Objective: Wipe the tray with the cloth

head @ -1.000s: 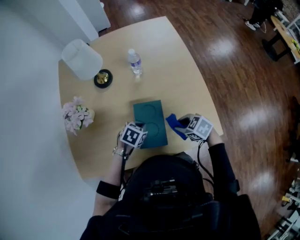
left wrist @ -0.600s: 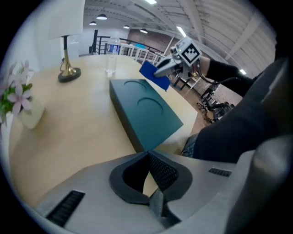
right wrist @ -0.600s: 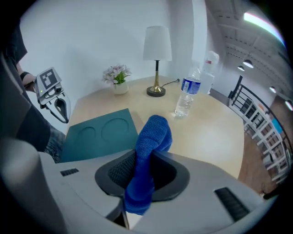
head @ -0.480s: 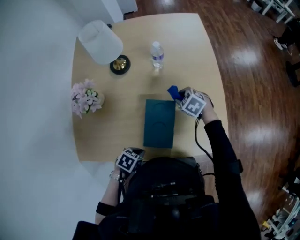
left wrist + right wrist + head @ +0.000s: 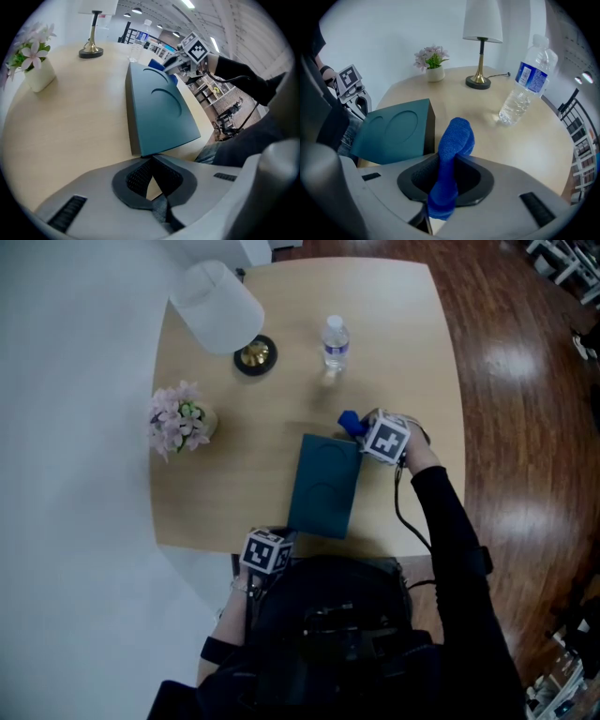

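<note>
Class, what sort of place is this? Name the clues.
Probably an office or lab-like room: a wooden table with a table lamp, potted flowers and a water bottle, on polished wood flooring.

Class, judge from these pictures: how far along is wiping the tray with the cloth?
Done: the right gripper holds the blue cloth. In hand: the cloth is beside the tray's far corner, not on it; the left gripper is closed at the near corner. Left: all the wiping.

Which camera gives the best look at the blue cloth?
The right gripper view: the cloth fills the centre, pinched in the right gripper. The head view shows a blue scrap, the left gripper view a sliver past the tray.
</note>
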`<state>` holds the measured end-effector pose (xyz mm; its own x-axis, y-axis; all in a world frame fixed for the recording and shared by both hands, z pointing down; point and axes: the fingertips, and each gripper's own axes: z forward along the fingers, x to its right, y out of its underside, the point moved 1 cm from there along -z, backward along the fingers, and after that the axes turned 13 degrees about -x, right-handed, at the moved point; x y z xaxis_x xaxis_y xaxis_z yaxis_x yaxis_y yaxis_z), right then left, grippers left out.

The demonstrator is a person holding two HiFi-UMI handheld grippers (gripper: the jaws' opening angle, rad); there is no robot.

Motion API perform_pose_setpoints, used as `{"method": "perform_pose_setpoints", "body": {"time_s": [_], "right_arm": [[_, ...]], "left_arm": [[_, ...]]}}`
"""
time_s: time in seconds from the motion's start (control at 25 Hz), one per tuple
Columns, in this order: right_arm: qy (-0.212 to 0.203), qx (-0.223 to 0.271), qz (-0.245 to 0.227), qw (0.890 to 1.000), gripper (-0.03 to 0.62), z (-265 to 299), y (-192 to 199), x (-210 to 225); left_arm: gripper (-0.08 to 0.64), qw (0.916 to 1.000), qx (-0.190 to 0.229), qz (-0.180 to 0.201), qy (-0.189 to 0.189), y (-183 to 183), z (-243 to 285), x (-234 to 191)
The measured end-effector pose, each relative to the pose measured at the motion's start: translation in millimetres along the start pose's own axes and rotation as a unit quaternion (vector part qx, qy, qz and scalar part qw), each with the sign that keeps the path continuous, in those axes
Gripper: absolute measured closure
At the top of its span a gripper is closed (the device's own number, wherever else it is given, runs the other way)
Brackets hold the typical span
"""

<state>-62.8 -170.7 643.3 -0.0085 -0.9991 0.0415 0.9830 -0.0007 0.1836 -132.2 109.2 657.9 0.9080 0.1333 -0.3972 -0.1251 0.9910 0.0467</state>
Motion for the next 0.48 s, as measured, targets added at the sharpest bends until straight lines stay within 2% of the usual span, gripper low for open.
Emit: {"method": "perform_pose_setpoints", "body": {"time_s": [0.2, 0.28, 0.48], "right_arm": [[-0.017, -0.004, 0.007, 1.0, 0.502, -1.7, 13.6, -10.3], [-0.017, -0.001, 0.033, 0.999, 0.503, -6.2, 23.4, -16.5], [-0.02, -0.006, 0.121, 0.992, 0.503, -11.4, 66.3, -55.6]], "left_arm": [[0.56, 0.9986, 0.02, -0.016, -0.046, -16.5, -14.5, -28.7], [0.56, 0.997, 0.028, -0.016, -0.07, -31.5, -22.8, -48.0], [0.56, 0.9915, 0.036, 0.014, -0.124, -83.2, -42.2, -97.4]]}}
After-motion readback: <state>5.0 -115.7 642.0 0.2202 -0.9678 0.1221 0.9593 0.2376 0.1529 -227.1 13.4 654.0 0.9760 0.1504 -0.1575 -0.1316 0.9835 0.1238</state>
